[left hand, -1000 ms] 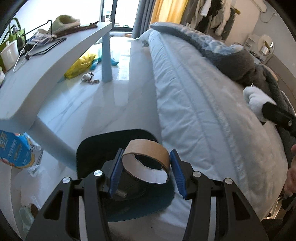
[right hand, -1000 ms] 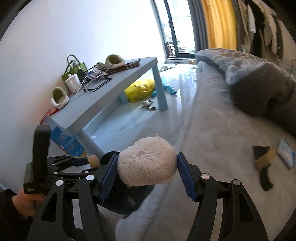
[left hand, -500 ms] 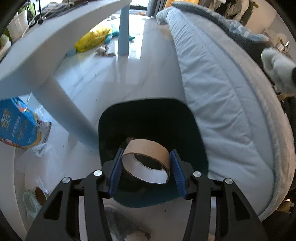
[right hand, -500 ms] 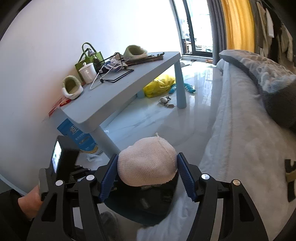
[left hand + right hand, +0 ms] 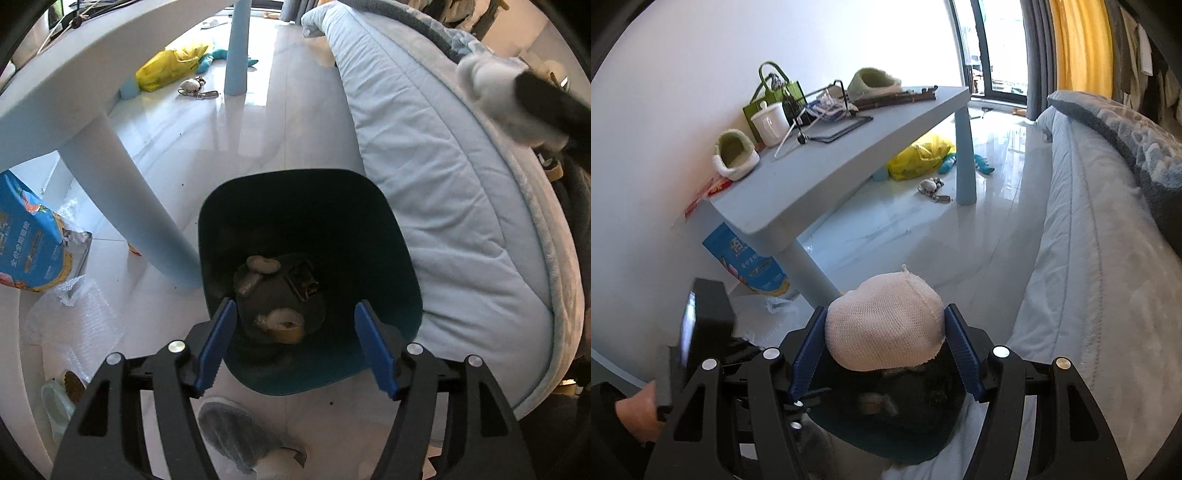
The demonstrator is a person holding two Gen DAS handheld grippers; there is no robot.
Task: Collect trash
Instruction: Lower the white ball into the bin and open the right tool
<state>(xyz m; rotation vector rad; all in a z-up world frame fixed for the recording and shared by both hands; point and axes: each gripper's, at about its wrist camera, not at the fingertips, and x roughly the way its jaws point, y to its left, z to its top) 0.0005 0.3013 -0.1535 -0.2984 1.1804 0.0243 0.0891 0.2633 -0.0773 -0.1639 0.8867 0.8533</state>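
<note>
Trash bin (image 5: 310, 236), dark teal, holds a cardboard tape roll (image 5: 284, 326) and scraps. My left gripper (image 5: 295, 341) is opening above it with nothing between its pads; my right gripper (image 5: 884, 341) clamps a white mesh wad (image 5: 882, 325).

Sunlit glossy white floor (image 5: 905, 225) between blue table (image 5: 849, 147) and bed (image 5: 1089, 258)

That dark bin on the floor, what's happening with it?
A person is tidying up trash with two hand-held grippers. The left gripper hangs over the bin with its jaws opening and nothing between them; a cardboard ring lies inside. The right gripper holds a white mesh ball above the bin.
</note>
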